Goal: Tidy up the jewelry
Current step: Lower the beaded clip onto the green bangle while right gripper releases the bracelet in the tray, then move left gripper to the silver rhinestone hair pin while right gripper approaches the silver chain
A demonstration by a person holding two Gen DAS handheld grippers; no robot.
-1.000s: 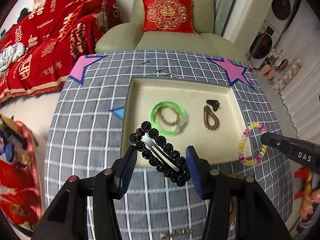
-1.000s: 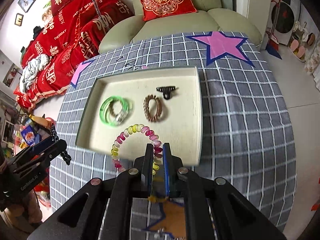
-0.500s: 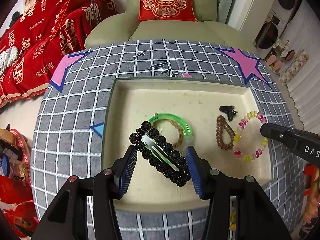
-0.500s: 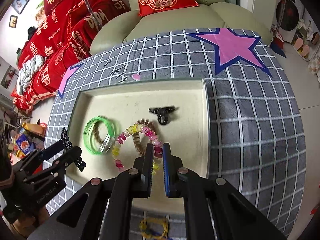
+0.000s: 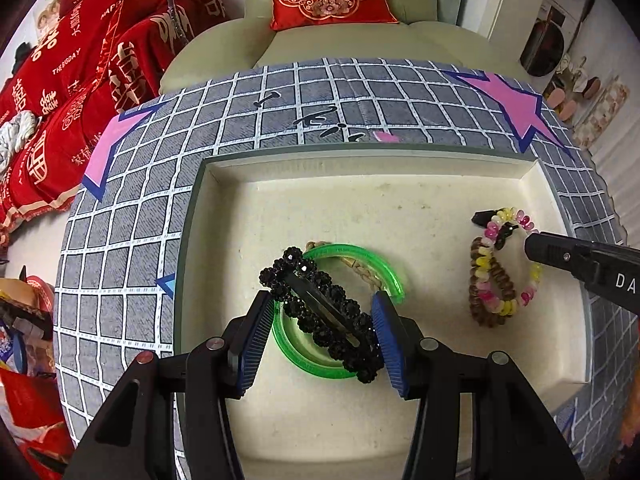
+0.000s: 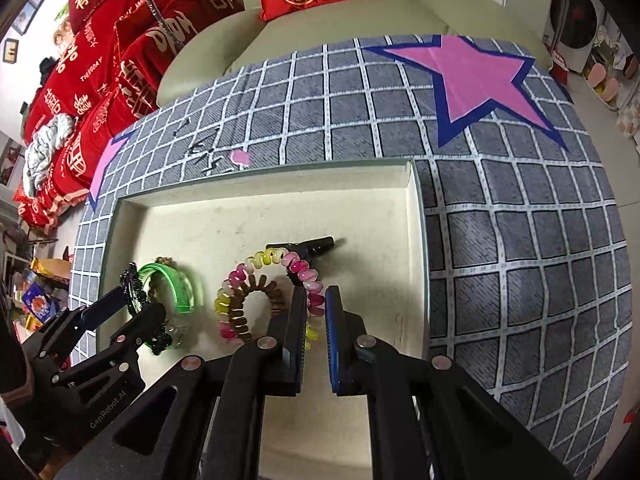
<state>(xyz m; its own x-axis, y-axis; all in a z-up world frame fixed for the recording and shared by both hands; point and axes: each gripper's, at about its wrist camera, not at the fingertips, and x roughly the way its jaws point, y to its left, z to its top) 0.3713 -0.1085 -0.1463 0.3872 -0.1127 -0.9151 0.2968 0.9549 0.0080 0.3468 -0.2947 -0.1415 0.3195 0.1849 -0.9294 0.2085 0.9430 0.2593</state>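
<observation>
The left gripper point(image 5: 322, 322) pinches a long black hair clip point(image 5: 320, 310) studded with round glittery beads crosswise between its ribbed blue fingers point(image 5: 386, 340), over a translucent green bangle point(image 5: 344, 254) and a braided cord loop lying in the shallow cream tray point(image 5: 400, 156). The right gripper point(image 6: 316, 314) has its fingers pressed nearly together on a coiled plastic hair tie point(image 6: 256, 264) in pink, yellow and white, hanging over a brown spiral hair tie point(image 6: 240, 312) and a small black claw clip point(image 6: 316, 245) in the tray. The tray sits on a worktop point(image 6: 520, 240) covered in grey cloth gridded in white with pink stars.
</observation>
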